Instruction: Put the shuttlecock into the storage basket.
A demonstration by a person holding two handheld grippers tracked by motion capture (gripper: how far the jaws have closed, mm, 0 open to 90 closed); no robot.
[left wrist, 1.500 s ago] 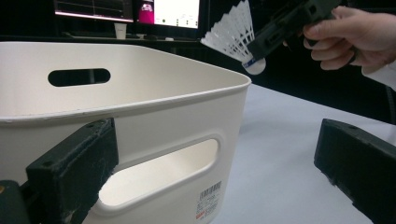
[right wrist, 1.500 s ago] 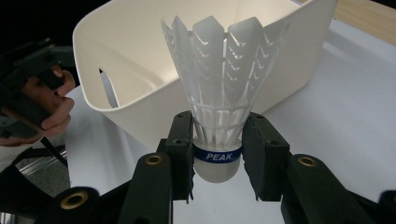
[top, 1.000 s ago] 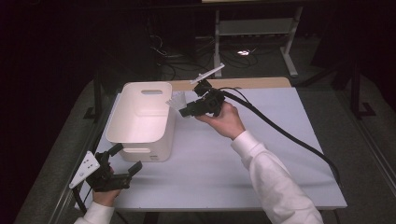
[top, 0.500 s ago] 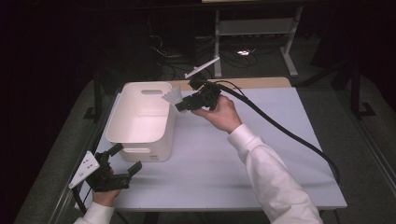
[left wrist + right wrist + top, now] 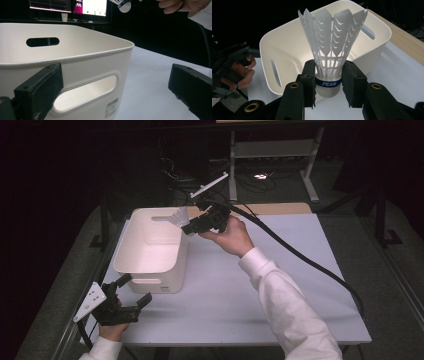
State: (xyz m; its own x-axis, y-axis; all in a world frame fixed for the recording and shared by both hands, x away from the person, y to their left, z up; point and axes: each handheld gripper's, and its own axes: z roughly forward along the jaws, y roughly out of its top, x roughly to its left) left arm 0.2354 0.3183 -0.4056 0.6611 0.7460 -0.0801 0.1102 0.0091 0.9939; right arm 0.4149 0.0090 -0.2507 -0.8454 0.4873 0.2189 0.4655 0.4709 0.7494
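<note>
A white plastic shuttlecock [image 5: 329, 55] with a blue band marked PEAK is pinched at its base between my right gripper's [image 5: 328, 83] black pads, its skirt pointing away from the camera. In the high view that right gripper [image 5: 192, 226] hovers over the far right rim of the white bin [image 5: 150, 249], with the shuttlecock [image 5: 179, 218] over the opening. My left gripper [image 5: 134, 292] rests near the table's front left corner with its jaws wide apart and nothing between them, facing the bin's [image 5: 75, 62] near wall. The bin [image 5: 287, 50] looks empty inside.
The bin stands on a pale table [image 5: 260, 285] with a wooden strip [image 5: 280, 208] along its far edge. A thick black cable [image 5: 300, 257] trails from the right gripper across the table to the right. Dark floor, a metal stand [image 5: 270, 150] and screens [image 5: 90, 6] lie beyond.
My right gripper has risen and moved left with the shuttlecock, from beside the bin's right wall to above its far right rim. The left gripper has stayed still.
</note>
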